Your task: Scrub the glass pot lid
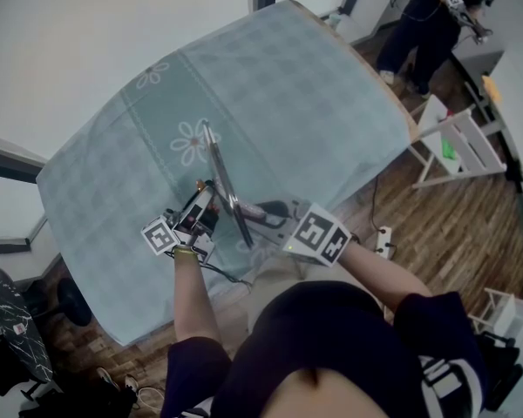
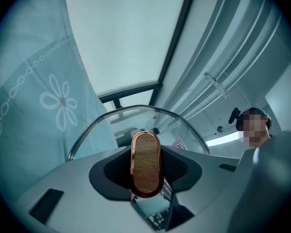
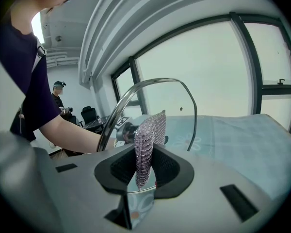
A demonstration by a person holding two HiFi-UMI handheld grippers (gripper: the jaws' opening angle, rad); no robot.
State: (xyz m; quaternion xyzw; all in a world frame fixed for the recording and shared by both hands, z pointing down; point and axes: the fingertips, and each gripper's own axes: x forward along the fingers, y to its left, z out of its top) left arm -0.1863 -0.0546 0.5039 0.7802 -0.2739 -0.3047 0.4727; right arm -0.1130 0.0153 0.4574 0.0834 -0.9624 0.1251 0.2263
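Note:
The glass pot lid (image 1: 220,178) stands on edge above the tablecloth, its steel rim (image 2: 102,118) arching across the left gripper view. My left gripper (image 1: 198,217) is shut on the lid's wooden, copper-edged knob (image 2: 146,164), which fills the gap between its jaws. My right gripper (image 1: 274,212) is on the lid's other side, shut on a silvery mesh scrubber (image 3: 148,144). The scrubber's top edge lies close against the glass (image 3: 155,101), though contact is not clear. Through the glass the scrubber (image 2: 182,143) shows faintly in the left gripper view.
The table (image 1: 279,94) wears a pale blue checked cloth with flower prints (image 1: 190,142). Off its right edge are a white rack (image 1: 460,146), a power strip (image 1: 383,239) on the wooden floor, and a person (image 1: 427,20) standing far back. An office chair (image 1: 17,320) stands at lower left.

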